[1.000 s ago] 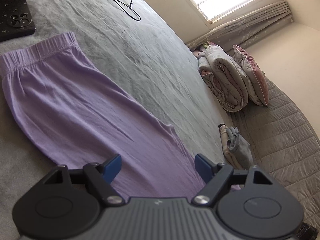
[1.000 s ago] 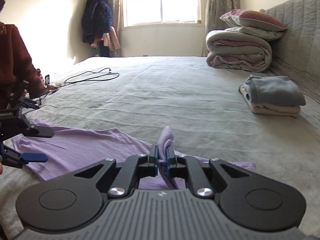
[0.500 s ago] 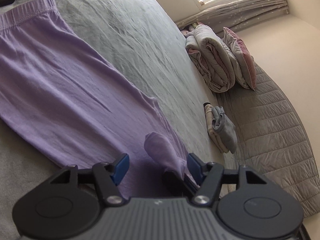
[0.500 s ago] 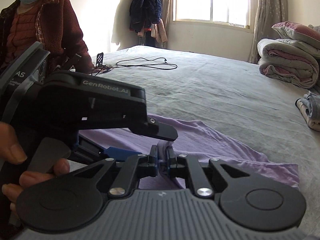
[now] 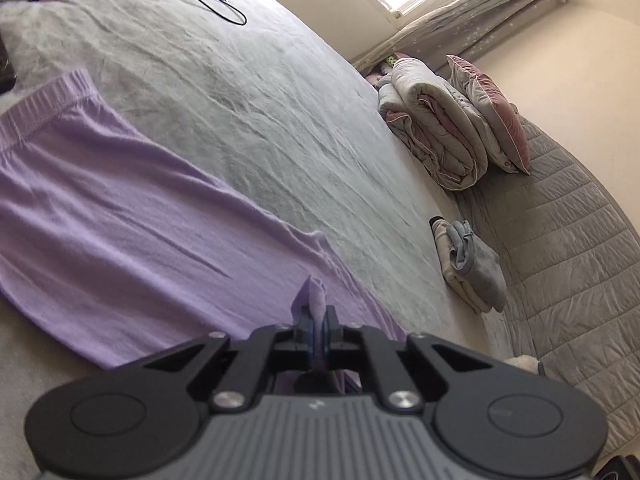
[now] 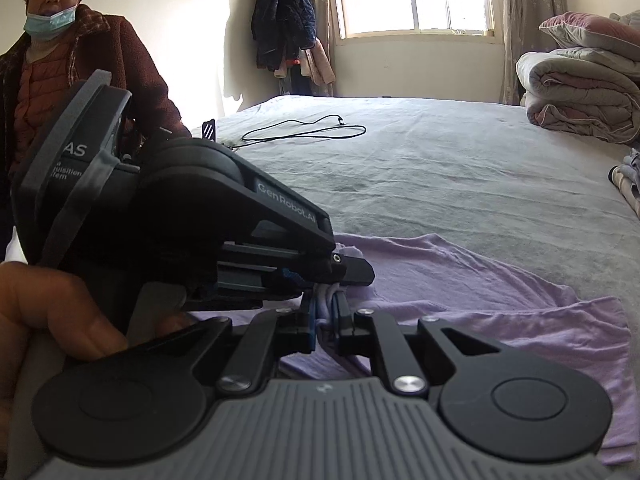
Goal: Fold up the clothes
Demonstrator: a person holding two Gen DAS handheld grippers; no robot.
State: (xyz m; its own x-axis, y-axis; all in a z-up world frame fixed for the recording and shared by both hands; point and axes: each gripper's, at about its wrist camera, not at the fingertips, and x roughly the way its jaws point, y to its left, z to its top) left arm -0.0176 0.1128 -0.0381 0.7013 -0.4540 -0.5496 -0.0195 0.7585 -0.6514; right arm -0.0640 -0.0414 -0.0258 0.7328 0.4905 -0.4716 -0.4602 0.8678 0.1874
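Note:
Lilac trousers lie flat on the grey bed sheet, with the elastic waistband at the far left. A pinched-up bit of their hem stands between the jaws of my left gripper, which is shut on the cloth. In the right wrist view the same trousers spread toward the right. My right gripper is shut on a fold of that fabric. The left gripper sits right above and beside it, held by a hand, and both pinch the same end of the garment.
A rolled quilt and a pillow lie at the headboard. Folded clothes are stacked near them. A black cable loops on the far sheet. A person in a brown jacket stands at the left.
My left gripper went from wide open to shut on the trouser hem. It closed in beside the right gripper, which kept its hold on the fabric.

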